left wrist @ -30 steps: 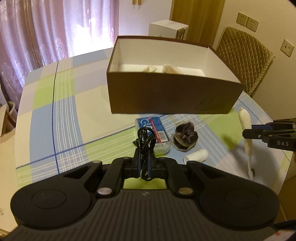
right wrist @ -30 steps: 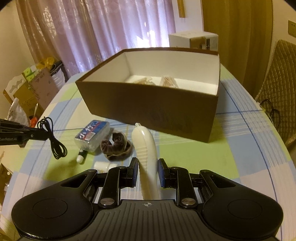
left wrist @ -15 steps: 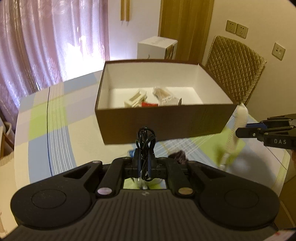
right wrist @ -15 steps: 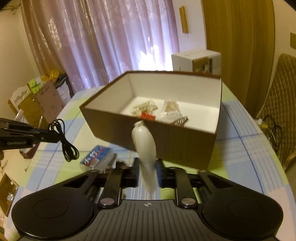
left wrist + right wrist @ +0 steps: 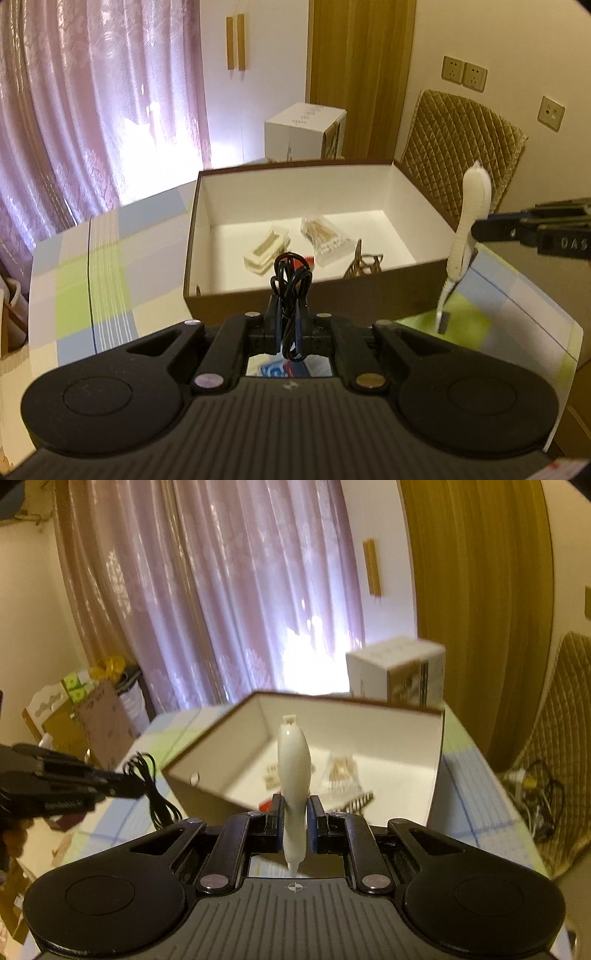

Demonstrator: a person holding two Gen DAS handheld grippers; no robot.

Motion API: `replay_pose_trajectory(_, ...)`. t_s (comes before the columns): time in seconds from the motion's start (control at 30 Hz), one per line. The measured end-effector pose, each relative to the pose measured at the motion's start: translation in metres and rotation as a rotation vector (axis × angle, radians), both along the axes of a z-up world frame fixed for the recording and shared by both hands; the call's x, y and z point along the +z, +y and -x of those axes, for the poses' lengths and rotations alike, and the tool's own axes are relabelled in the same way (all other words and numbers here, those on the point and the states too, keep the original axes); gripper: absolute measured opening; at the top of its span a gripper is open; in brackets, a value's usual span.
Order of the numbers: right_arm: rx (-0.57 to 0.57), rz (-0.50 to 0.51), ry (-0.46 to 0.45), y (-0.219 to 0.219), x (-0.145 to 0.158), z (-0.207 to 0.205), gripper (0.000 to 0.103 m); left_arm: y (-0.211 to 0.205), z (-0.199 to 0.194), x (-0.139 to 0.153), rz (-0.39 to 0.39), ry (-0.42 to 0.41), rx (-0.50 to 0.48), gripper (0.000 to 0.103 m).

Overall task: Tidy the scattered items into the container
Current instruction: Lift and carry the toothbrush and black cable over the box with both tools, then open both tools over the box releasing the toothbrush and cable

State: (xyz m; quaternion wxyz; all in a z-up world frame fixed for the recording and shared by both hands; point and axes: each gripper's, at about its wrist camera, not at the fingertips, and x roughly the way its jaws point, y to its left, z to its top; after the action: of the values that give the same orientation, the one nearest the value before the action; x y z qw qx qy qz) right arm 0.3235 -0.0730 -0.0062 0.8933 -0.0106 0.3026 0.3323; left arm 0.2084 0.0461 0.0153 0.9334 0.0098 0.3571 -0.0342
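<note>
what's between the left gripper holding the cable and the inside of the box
Only the brown box's near wall, seen in the left wrist view; the left gripper and its black cable are just short of it.

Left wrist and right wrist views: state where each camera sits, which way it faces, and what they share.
Left wrist: sits on the left tongs, looking forward into the brown box; they pinch a black cable.
Right wrist: sits on the right tongs, facing the box and curtain; they clamp a white brush.
Shared: the box, the white carton, and each view shows the other tongs at its side.
</note>
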Motion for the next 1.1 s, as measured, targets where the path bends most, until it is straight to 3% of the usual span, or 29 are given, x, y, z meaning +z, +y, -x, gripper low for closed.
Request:
replay_pose_trajectory(0.3, -0.014, -0.067, -0.081, 0.003, 0.042, -0.039, 0.009, 0.002, -0.045, 0.024, -0.009, -0.062, -0.013, 0.004)
replay_pose_trajectory(0.43, -0.036, -0.050, -0.103, 0.005, 0.046, -0.062, 0.009, 0.004, -0.069, 0.027, -0.004, -0.070, -0.014, 0.004)
replay_pose_trajectory(0.7, -0.071, 0.027, -0.014, 0.010, 0.003, -0.092, 0.009, 0.005, -0.106, -0.007, -0.017, 0.011, -0.007, 0.004)
replay_pose_trajectory(1.1, -0.103, 0.085, 0.112, 0.005, -0.049, -0.098, 0.009, 0.012, -0.128, -0.066, -0.036, 0.160, 0.020, 0.004)
